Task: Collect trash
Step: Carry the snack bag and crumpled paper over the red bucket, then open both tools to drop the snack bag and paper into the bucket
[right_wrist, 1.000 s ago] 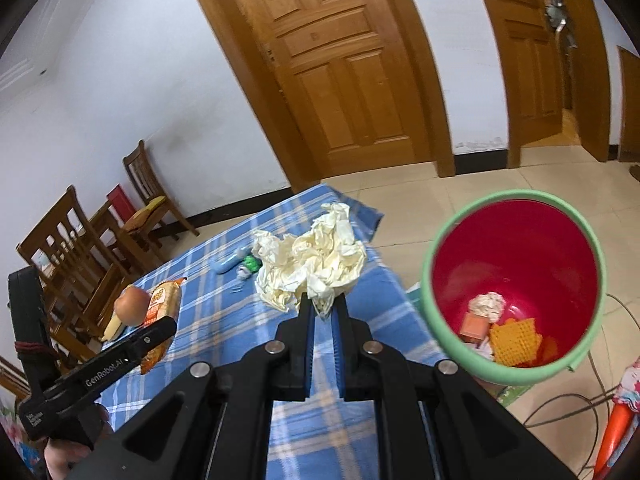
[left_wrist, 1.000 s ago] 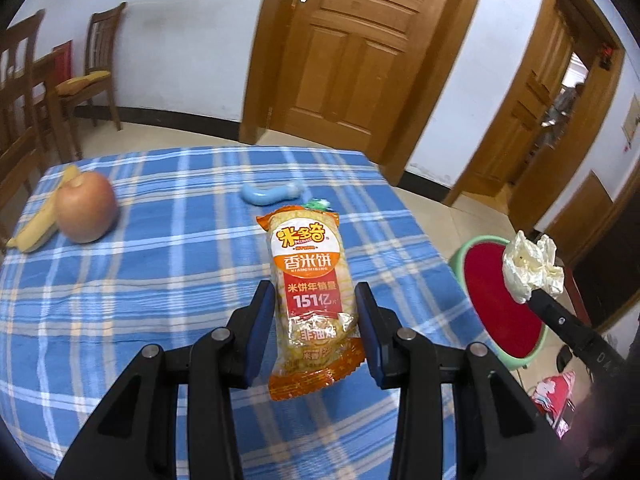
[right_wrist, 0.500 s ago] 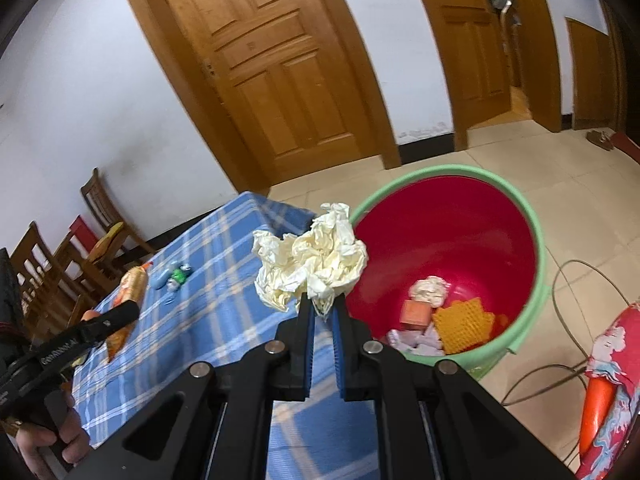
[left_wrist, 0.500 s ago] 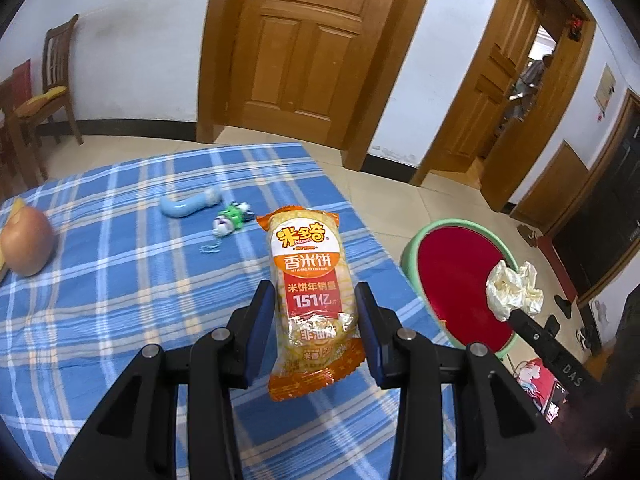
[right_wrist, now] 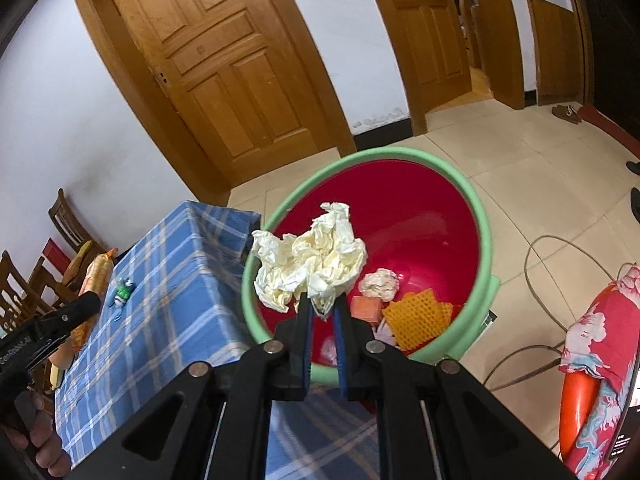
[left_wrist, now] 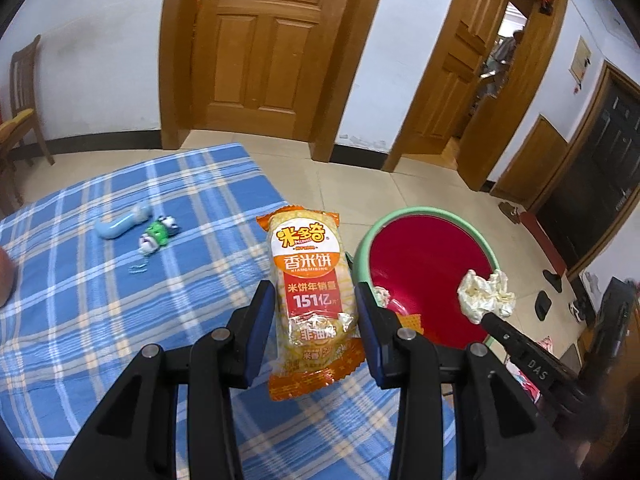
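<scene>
Left hand-held gripper point(left_wrist: 314, 310): black, with blue pads, its two fingers pinching the lower half of an orange-and-yellow rice cracker packet point(left_wrist: 311, 292), which stands upright between them.
Rice cracker packet: in the air over the near edge of the surface, just beside the bin; white and red label with printed characters facing the left wrist camera; also seen from the right wrist view at far left point(right_wrist: 94, 276).
Right hand-held gripper point(right_wrist: 322, 312): black, blue-padded fingers pressed nearly together on the bottom of a crumpled cream-white paper wad point(right_wrist: 310, 266).
Paper wad: held above the bin's opening, over its near-left rim; from the left wrist view it shows at the tip of the right gripper point(left_wrist: 486, 296) against the red inside.
Bin: round plastic trash bin with a pale green rim point(right_wrist: 486, 240) and red inside point(left_wrist: 428, 252), standing on the tiled floor right beside the surface; holds a small white paper ball point(right_wrist: 380, 284), an orange block point(right_wrist: 365, 308) and a yellow-orange waffle-patterned piece point(right_wrist: 420, 312).
Surface: table under a blue-and-white plaid cloth point(left_wrist: 100, 280).
On the surface: a light blue curved plastic toy point(left_wrist: 122, 224) and a small green-and-white figure point(left_wrist: 158, 234), lying near each other, well apart from the packet.
Background: brown panelled wooden door point(left_wrist: 272, 48); wooden chair point(left_wrist: 22, 96) at left.
</scene>
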`<state>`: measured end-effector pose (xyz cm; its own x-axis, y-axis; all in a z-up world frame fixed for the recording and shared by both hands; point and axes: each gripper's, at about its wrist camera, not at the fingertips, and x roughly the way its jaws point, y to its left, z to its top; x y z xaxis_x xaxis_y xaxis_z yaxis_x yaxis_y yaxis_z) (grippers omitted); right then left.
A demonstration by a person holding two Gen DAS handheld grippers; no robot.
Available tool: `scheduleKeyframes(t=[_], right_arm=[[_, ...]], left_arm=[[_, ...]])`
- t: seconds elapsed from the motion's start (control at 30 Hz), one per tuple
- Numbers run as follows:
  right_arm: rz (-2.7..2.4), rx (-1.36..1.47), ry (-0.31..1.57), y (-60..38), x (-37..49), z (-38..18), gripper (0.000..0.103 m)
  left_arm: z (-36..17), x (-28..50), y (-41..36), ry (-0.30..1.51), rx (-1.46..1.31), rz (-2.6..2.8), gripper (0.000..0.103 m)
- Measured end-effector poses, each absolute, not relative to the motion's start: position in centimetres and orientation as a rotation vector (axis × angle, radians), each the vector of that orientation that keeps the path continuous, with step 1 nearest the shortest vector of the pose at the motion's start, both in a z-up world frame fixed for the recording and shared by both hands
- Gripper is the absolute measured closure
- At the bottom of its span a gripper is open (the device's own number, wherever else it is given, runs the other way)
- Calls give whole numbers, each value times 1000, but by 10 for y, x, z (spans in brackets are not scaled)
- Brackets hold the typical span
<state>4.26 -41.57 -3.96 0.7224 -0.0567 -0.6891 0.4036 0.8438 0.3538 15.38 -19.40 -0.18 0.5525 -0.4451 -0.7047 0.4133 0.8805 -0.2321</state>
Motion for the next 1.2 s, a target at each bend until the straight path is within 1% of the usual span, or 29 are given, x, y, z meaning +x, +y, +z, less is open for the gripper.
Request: scheduleKeyframes(t=[0.13,0.3,0.33,0.37,1.03,1.13,1.17,1.2], right_arm=[[-279,533,733,-426,42,-44,86],[-282,543,723,-434,40,-43,75],[-283,546,721,-436,40,-43,71],[-282,550,719,-437,39,-43,70],[-331,573,686,-459,23,-41,69],[-337,574,682,-461,21,-39,69],[-340,575,679,-461,21,-39,68],[-341,576,678,-462,20,-39,68]], left_arm=[[-3,153,-209,847,-23,-538,62],[-6,155,-228,861,-3,-566,62],[-7,155,-232,863,0,-572,62],[-7,155,-234,864,3,-577,62],[-29,162,-300,895,85,-689,62],[-31,163,-304,899,94,-691,56],[-31,162,-304,899,92,-690,52],[-30,162,-305,898,89,-690,51]])
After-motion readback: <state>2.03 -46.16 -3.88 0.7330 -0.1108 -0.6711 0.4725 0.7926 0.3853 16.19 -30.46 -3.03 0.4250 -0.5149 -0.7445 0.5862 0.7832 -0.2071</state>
